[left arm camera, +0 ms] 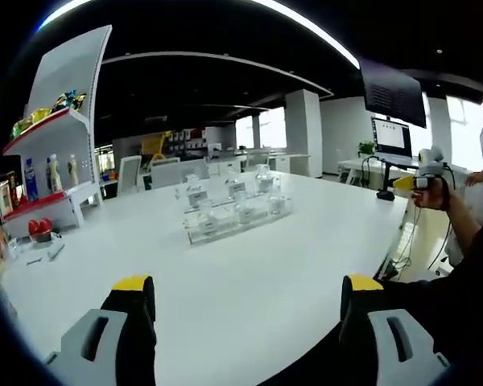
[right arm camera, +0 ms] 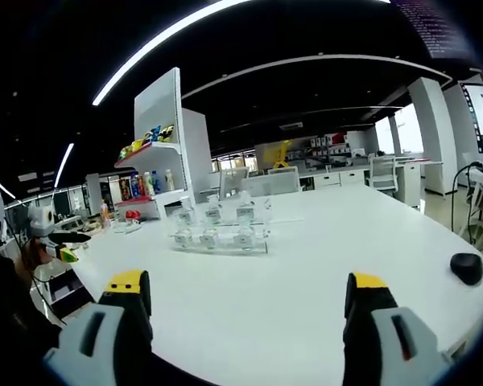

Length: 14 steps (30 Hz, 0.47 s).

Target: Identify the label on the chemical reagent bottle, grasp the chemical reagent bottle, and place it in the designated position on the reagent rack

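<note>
1. Task looks not yet started: no bottle grasped. The small clear bottles (left arm camera: 235, 201) sit on the clear rack (left arm camera: 249, 226), well ahead of both grippers on the white worktop (left arm camera: 249, 297).
2. Labels are too small to read.
3. Left hand-held gripper (left arm camera: 248, 291): jaws spread wide, holding nothing, touching nothing.
4. Right hand-held gripper (right arm camera: 248, 289): jaws spread wide and empty; rack (right arm camera: 217, 241) ahead, slightly left; black mouse (right arm camera: 467, 268) to its right.

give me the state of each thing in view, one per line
left gripper: open, empty
right gripper: open, empty
reagent rack: upright on the white table
reagent bottles: upright in the rack
monitor: on
black mouse: lying on the table
</note>
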### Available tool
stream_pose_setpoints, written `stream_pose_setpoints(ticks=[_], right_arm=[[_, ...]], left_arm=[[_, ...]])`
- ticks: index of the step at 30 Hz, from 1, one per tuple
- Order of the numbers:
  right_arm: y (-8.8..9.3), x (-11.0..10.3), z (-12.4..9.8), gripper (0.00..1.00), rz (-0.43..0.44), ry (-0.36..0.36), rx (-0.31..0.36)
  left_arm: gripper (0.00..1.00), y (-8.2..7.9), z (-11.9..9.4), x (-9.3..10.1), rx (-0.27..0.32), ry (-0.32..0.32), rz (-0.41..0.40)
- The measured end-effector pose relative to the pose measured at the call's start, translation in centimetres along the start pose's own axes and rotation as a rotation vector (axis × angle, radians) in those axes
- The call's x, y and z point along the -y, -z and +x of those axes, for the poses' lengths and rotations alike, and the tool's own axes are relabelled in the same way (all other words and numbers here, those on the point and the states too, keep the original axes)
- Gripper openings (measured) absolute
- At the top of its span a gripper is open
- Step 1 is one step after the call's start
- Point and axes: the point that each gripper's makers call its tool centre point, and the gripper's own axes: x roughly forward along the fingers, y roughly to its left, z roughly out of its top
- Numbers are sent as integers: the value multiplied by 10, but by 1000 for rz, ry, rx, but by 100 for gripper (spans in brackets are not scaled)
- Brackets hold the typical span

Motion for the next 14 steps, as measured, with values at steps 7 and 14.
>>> stream_pose_setpoints(ticks=[7, 14], right_arm=[[2, -1, 2, 97, 2, -2, -3], [4, -3, 4, 97, 3, -8, -6]], left_arm=[[95, 2, 1, 1, -6, 4, -1], [95, 3, 2, 4, -10, 13, 1]])
